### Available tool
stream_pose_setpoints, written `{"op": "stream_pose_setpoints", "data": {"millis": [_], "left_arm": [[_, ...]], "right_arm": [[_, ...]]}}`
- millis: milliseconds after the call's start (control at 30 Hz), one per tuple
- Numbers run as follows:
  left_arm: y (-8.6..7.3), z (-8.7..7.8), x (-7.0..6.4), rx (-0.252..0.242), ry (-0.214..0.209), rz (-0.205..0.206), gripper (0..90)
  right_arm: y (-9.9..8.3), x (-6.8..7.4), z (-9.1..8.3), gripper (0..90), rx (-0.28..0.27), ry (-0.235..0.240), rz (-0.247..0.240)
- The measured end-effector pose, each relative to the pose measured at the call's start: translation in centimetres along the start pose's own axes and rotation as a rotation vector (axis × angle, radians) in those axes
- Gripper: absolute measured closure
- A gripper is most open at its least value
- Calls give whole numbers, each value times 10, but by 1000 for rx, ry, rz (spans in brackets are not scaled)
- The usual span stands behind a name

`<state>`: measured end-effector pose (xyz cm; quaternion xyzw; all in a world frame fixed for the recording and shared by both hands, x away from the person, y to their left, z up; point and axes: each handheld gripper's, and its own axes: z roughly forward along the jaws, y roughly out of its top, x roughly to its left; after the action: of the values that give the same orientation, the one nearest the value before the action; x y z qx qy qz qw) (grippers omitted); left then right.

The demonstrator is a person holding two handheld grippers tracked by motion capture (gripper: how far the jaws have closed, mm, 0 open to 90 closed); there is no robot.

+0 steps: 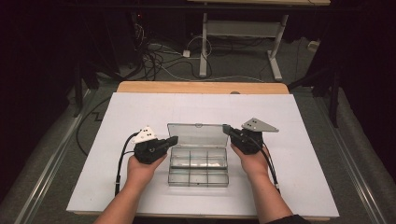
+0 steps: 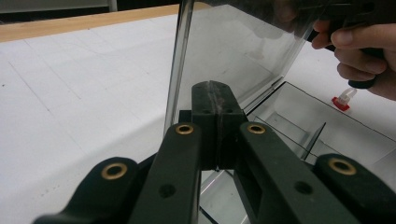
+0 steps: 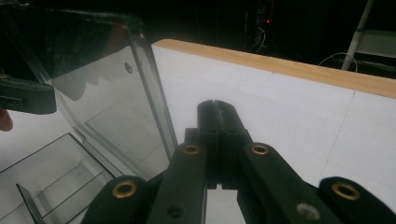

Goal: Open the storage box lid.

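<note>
Clear plastic compartment box (image 1: 198, 167) — mid-table, lid (image 1: 197, 136) open and standing upright — compartments empty

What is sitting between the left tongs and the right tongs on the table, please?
In the high view, the clear compartment box with its raised lid lies between the left tongs and right tongs, one at each side edge of the lid.

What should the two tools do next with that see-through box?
Probably tip the lid gently further back or shut. It stands upright over the clear box, with the closed left tool and right tool at its two side edges.
</note>
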<state>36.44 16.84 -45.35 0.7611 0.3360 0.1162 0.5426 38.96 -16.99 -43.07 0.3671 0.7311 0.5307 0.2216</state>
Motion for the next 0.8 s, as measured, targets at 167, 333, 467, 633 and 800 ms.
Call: {"op": "stream_pose_setpoints", "data": {"millis": [167,333,467,633,800], "left_arm": [[-1,2,3,7,4,-4,875],[-2,3,4,13,6,-3,875],[-3,1,5,16,4,-11,875],[-2,0,7,9,14,-20,875],[-2,1,9,8,14,-25,875]], "right_arm": [[0,-2,1,900,-1,-2,11],[0,-3,3,900,5,-9,15],[1,-3,6,900,8,-6,9],[0,-4,9,900,12,-12,13],[0,-6,11,900,15,-14,21]]}}
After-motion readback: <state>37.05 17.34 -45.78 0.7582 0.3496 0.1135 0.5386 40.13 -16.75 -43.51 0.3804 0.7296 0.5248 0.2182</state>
